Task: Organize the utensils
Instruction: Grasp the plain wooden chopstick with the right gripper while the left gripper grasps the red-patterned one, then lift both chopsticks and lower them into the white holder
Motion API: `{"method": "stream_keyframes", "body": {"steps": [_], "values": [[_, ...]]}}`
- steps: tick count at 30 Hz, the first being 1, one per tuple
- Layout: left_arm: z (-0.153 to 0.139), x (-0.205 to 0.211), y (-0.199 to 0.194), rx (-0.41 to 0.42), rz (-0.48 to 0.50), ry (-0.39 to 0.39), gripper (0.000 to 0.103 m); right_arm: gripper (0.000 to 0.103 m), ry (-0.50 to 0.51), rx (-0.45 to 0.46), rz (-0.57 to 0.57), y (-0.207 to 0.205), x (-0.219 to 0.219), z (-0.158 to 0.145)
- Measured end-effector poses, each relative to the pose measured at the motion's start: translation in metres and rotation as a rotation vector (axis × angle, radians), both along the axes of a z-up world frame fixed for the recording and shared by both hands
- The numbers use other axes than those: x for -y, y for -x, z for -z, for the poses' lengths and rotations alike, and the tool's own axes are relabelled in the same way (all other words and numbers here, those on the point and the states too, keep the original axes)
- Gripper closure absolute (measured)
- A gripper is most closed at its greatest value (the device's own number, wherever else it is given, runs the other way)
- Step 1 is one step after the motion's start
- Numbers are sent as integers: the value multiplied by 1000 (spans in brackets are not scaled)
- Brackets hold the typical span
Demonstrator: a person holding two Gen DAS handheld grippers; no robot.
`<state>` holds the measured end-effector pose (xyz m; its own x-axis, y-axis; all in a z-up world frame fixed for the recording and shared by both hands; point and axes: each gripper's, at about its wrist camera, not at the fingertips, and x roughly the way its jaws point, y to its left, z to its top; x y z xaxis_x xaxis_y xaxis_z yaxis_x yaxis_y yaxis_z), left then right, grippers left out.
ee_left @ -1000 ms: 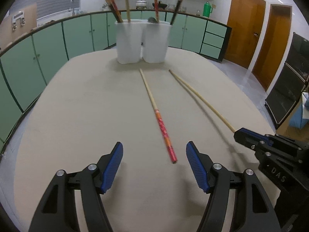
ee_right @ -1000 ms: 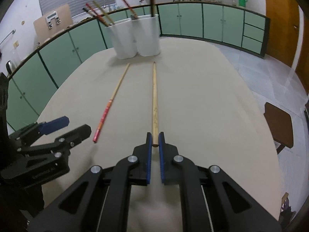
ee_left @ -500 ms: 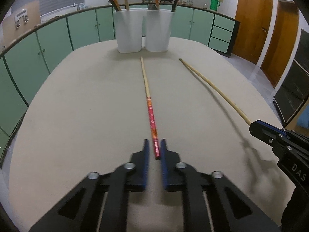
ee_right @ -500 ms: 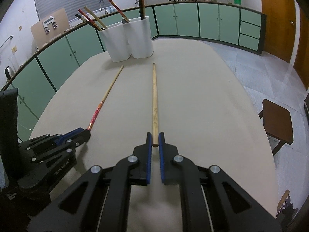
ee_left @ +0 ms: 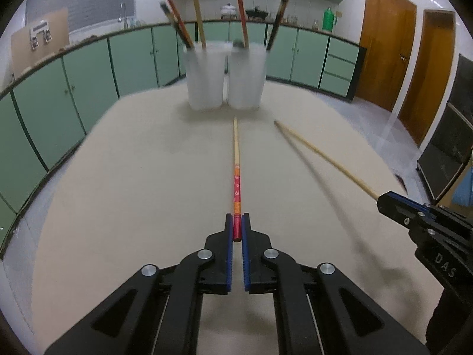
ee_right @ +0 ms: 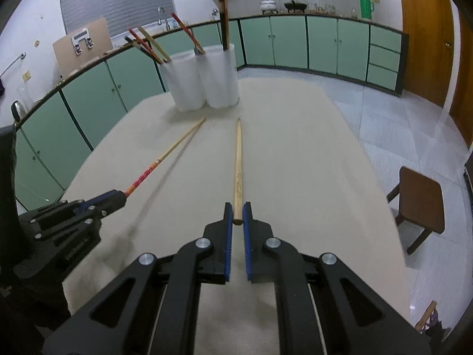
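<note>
The left tongs (ee_left: 236,227), wide apart a second ago, now pinch the red-handled chopstick (ee_left: 236,183); the right tongs (ee_right: 237,217) grip the plain chopstick (ee_right: 238,171); both sticks rise, aimed at the white holders (ee_left: 224,77) upper centre; the bench (ee_left: 133,177) offers open room, edges far.

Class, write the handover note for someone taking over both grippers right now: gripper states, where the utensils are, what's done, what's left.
Left gripper: shut on the red-ended chopstick, by its red end.
Right gripper: shut on the plain wooden chopstick, by its thick end.
Both tips point at the two white holders at the table's far end.
Done: several chopsticks already stand in the holders.
Left: carry each held chopstick over and drop it in.
</note>
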<state>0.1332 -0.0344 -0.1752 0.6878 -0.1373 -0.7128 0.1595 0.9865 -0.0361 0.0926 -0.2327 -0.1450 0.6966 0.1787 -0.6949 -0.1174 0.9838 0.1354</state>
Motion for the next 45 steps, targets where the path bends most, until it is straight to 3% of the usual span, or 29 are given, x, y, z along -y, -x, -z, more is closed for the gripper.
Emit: {"method": "stream_keyframes", "body": {"steps": [17, 35, 45], "values": [[-101, -11, 8, 214, 49, 45, 98, 97, -23, 159, -102, -12, 3, -98], [-153, -22, -7, 284, 113, 127, 98, 97, -38, 213, -226, -47, -7, -175], [-210, -33, -34, 407, 126, 126, 98, 97, 14, 309, -228, -88, -2, -238]]}}
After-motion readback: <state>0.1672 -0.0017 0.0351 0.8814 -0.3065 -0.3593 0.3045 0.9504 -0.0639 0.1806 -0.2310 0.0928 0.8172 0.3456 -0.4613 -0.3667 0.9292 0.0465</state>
